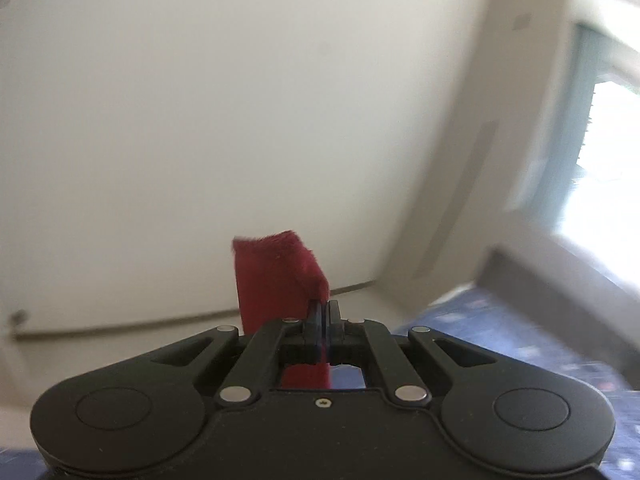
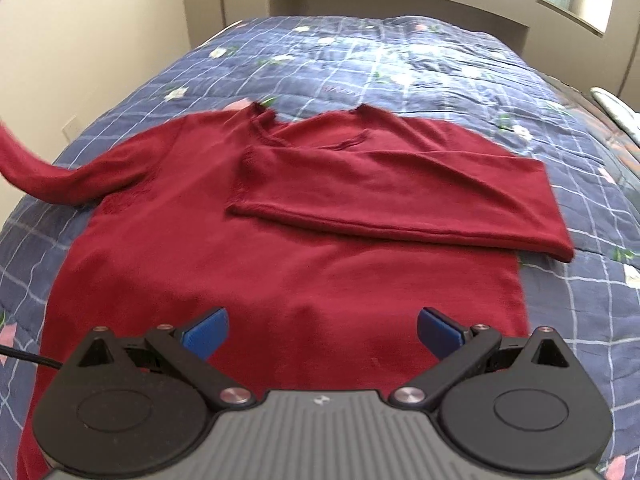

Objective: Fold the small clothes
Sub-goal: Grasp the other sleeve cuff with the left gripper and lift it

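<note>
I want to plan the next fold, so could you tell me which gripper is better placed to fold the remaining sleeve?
Left, probably. The left gripper is already shut on the sleeve cuff, lifted off the bed. The right gripper is open and empty above the sweater hem.

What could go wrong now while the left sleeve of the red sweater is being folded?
1. The left gripper pinches only a narrow bit of the sleeve; the cloth might slip out before it is laid down.
2. The right gripper is open above the sweater and holds nothing down, so pulling the sleeve could drag the body across the quilt.
3. That drag might also disturb the right sleeve, already folded across the chest.
</note>
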Motion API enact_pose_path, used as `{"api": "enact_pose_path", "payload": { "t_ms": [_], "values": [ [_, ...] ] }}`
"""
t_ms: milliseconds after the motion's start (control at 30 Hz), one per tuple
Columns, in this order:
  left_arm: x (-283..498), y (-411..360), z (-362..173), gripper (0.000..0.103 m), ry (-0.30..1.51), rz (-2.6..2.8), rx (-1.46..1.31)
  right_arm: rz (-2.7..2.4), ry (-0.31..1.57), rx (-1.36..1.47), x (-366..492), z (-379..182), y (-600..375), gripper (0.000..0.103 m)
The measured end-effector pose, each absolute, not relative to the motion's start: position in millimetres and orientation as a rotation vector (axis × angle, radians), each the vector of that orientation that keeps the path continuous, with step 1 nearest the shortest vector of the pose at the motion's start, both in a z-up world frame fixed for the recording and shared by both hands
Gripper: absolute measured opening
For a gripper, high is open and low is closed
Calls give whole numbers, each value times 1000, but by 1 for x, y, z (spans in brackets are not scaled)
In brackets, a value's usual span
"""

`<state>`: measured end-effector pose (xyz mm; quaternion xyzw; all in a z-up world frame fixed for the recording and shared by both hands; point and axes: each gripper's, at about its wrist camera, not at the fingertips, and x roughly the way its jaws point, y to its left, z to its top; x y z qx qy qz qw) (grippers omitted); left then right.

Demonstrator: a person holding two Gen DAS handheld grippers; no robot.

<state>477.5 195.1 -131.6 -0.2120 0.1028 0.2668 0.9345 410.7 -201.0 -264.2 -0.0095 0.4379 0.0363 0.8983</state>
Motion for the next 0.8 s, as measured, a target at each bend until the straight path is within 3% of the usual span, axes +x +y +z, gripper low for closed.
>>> {"api": "enact_pose_path", "payload": {
  "t_ms": [167,300,600,800],
  "values": [
    [517,124,-87,0,124,221,-331,24,889,20,408,-260,-223,103],
    [539,50,-83,0,135,0,-215,-28,881,52,403,-259,-247,103],
    [569,-85,-166,0,384,-276,-134,-147,891,66,387,-265,-307,103],
    [570,-120,-254,1,579,-342,-104,-221,909,63,376,-269,-339,103]
  ]
}}
